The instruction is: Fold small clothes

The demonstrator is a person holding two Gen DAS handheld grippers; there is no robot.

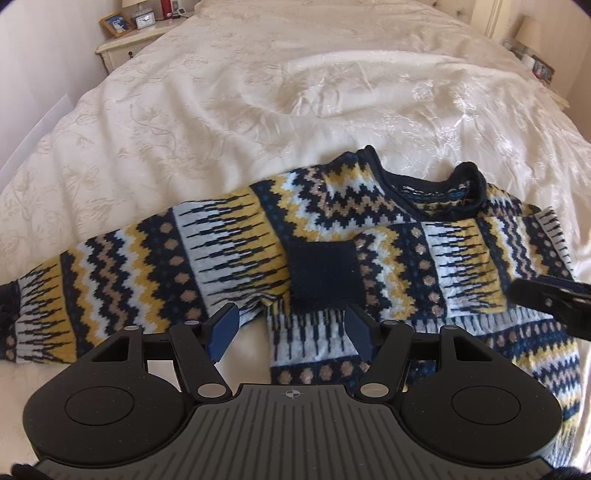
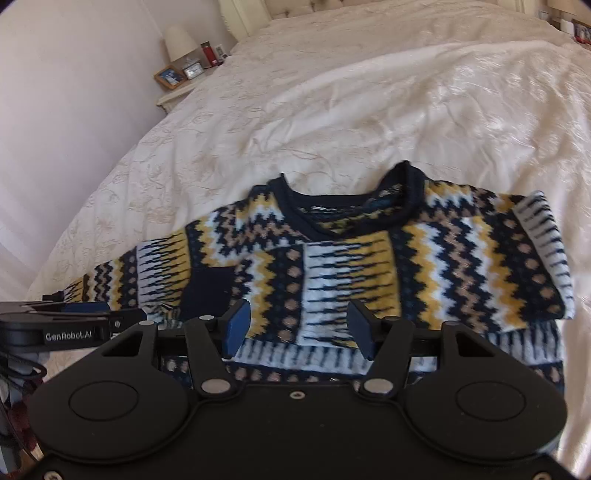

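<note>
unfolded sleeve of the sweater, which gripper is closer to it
Left. The left gripper hovers with open jaws by the armpit where the unfolded sleeve joins the sweater. The right gripper hangs over the folded side, farther from that sleeve.

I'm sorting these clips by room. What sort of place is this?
Most likely a home bedroom. A patterned sweater lies on a bed with a cream embroidered bedspread. Beside it stands a nightstand with a framed photo and a small clock; a lamp too.
</note>
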